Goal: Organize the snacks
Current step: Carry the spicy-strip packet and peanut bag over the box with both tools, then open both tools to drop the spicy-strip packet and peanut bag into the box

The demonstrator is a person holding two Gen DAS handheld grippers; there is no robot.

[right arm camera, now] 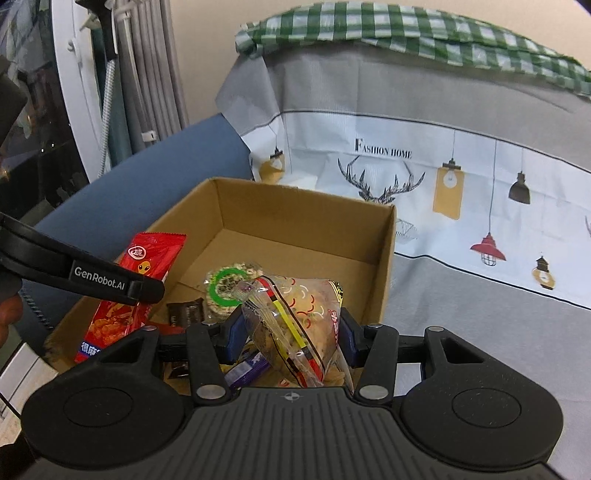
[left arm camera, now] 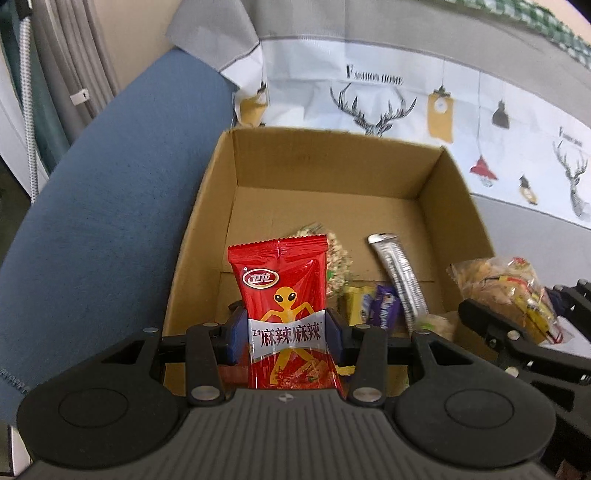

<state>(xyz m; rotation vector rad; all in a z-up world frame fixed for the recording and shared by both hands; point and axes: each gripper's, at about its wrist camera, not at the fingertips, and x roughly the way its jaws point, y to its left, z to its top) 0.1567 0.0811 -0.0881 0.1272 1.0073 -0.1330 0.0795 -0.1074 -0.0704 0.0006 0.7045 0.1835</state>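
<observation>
My left gripper (left arm camera: 287,334) is shut on a red snack packet with a yellow alien figure (left arm camera: 284,291), held upright over the near left corner of an open cardboard box (left arm camera: 332,170). The packet also shows in the right wrist view (right arm camera: 147,258). My right gripper (right arm camera: 291,330) is shut on a clear bag of yellowish crackers (right arm camera: 299,317), held over the box's near edge; the bag also shows at the right of the left wrist view (left arm camera: 509,291). In the box lie a round rice cake pack (right arm camera: 225,284), a silver stick packet (left arm camera: 399,273), a purple packet (left arm camera: 386,304) and a dark brown packet (right arm camera: 186,312).
The box (right arm camera: 303,221) sits on a cloth printed with deer heads and lamps (right arm camera: 461,177). A blue cushion (left arm camera: 110,184) lies to its left. A green checked cloth (right arm camera: 406,26) lies behind. Curtains and a window frame (right arm camera: 74,92) stand at the far left.
</observation>
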